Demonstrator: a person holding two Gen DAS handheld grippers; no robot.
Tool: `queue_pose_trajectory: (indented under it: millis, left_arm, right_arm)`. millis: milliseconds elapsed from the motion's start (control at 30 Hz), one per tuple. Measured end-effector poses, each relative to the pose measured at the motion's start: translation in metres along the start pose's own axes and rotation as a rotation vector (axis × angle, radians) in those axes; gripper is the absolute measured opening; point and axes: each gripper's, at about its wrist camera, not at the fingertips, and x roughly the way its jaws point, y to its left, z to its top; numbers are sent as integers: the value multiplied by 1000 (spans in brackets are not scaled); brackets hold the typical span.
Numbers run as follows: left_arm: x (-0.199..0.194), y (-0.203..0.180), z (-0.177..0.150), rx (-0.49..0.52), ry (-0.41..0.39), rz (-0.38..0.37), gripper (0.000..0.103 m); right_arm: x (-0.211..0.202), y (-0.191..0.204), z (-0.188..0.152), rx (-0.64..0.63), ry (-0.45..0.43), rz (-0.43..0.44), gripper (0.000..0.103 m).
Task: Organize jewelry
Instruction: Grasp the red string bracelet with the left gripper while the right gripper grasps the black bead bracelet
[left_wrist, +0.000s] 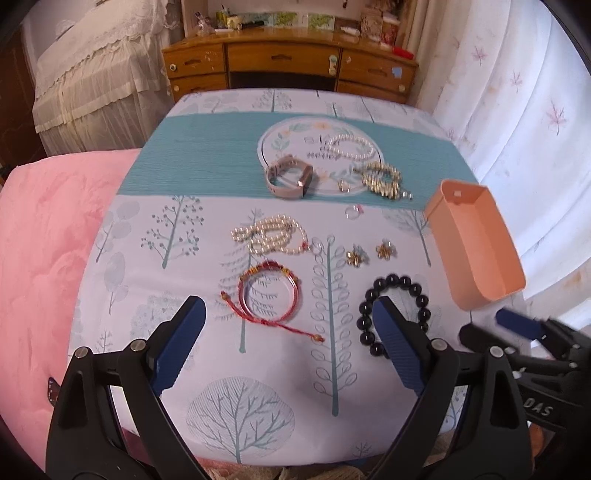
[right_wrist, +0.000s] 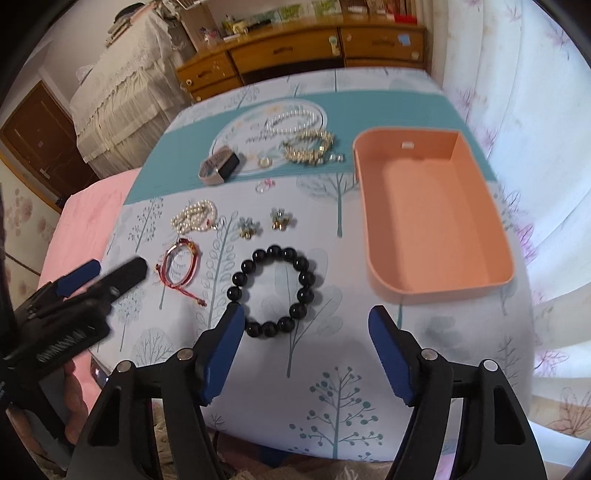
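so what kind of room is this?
Likely a bedroom: pink quilt beside the cloth-covered table, a wooden dresser with clutter behind, and a curtain on the right.

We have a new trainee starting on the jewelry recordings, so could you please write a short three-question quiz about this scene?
1. True or false: the peach tray already holds jewelry.
2. Which piece lies nearest the right gripper? A) black bead bracelet B) watch C) gold chain
3. Fill in: both the right gripper and the left gripper are ____.

Key: 1 false, the tray is empty. 2 A. 3 open, holding nothing.
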Motion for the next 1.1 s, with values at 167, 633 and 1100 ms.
queue_pose_trajectory:
  millis: [167,633,1100]
  left_arm:
    - [-3,13,0,2,-41,13,91]
    - [42,57,0,-22,119,-12,85]
    - [102,41,17,244,220,-24,55]
  right_arm:
    - [17,0,0,9,44,23,65]
    - [48,2,5,12,106,40,58]
    - [84,0,14,25,148,23,53]
